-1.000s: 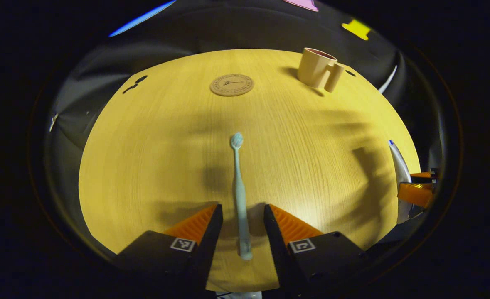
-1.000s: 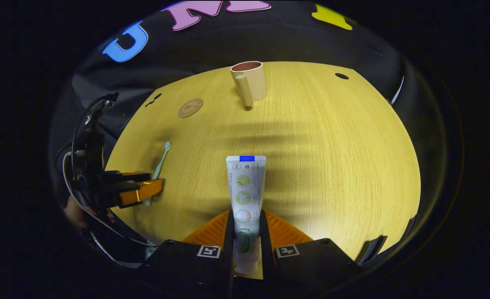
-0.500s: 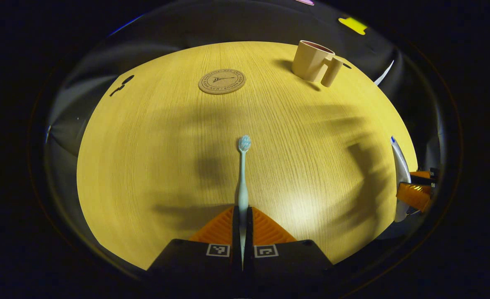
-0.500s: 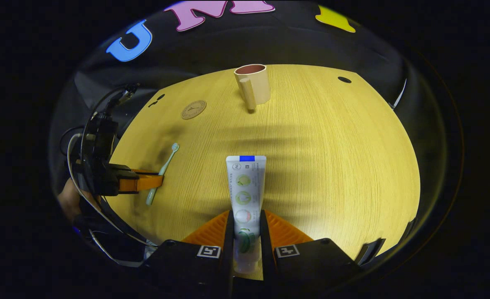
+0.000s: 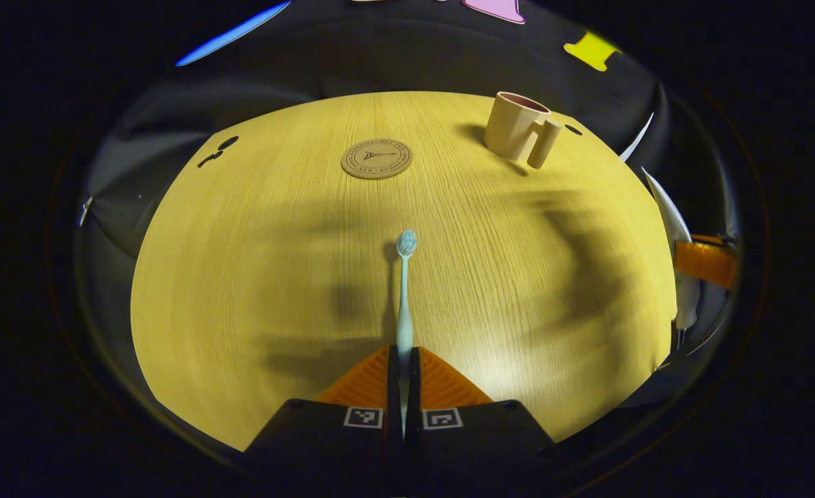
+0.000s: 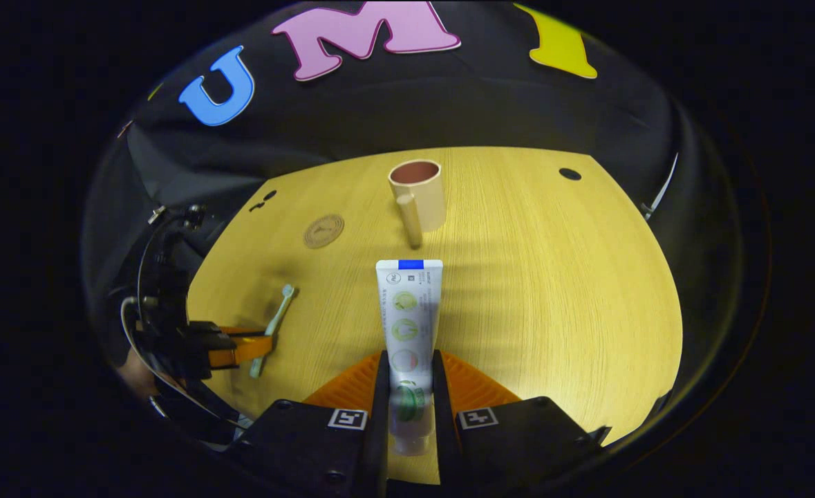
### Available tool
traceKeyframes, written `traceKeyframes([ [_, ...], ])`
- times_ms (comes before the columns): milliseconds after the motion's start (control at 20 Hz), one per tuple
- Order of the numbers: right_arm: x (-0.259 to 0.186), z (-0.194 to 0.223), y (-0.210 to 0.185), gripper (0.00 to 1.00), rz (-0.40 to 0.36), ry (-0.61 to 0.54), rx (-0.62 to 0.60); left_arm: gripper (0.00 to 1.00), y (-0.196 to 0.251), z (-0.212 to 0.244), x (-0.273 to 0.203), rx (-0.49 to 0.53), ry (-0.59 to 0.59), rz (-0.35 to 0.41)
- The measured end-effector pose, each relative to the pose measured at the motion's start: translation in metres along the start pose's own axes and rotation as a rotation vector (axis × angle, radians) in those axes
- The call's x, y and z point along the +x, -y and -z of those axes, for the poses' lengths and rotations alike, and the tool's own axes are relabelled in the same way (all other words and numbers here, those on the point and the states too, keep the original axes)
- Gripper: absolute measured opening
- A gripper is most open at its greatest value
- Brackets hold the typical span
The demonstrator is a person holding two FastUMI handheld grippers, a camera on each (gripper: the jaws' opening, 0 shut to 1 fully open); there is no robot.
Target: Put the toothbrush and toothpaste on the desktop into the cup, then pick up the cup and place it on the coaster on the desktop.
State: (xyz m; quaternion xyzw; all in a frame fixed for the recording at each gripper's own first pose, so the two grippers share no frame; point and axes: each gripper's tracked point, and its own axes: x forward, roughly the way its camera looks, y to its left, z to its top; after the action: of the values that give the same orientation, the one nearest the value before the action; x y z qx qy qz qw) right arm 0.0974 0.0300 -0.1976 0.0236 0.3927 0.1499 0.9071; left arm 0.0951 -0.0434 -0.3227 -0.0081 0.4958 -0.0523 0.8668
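Left gripper view: toothbrush handle pinched between both fingers.

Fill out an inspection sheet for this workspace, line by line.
Surface: pale yellow wood-grain desktop, shadows across it.
Job's things: light blue toothbrush held by its handle, head pointing forward; white toothpaste tube held near its cap end; beige handled cup upright and empty; round cork coaster bare, left of the cup.
Clutter: nothing seen.
Grippers: left gripper shut on the toothbrush; right gripper shut on the tube.
Cables: black and pale cables looping around the left gripper's body.
Surroundings: black cloth wall behind the desktop.
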Motion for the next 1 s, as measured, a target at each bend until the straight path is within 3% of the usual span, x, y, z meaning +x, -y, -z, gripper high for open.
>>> traceKeyframes([
  [450, 0.005, -0.157, -0.011, 0.33, -0.005, 0.413, 0.0, 0.07, 0.014, -0.015, -0.02, -0.041, 0.132, 0.045],
  [800, 0.041, -0.228, -0.013, 0.33, -0.012, 0.599, -0.026, 0.07, 0.039, -0.072, -0.061, -0.045, 0.329, 0.127],
  [1000, 0.065, -0.261, -0.009, 0.32, 0.027, 0.732, -0.072, 0.07, 0.047, -0.095, -0.08, -0.042, 0.401, 0.16],
])
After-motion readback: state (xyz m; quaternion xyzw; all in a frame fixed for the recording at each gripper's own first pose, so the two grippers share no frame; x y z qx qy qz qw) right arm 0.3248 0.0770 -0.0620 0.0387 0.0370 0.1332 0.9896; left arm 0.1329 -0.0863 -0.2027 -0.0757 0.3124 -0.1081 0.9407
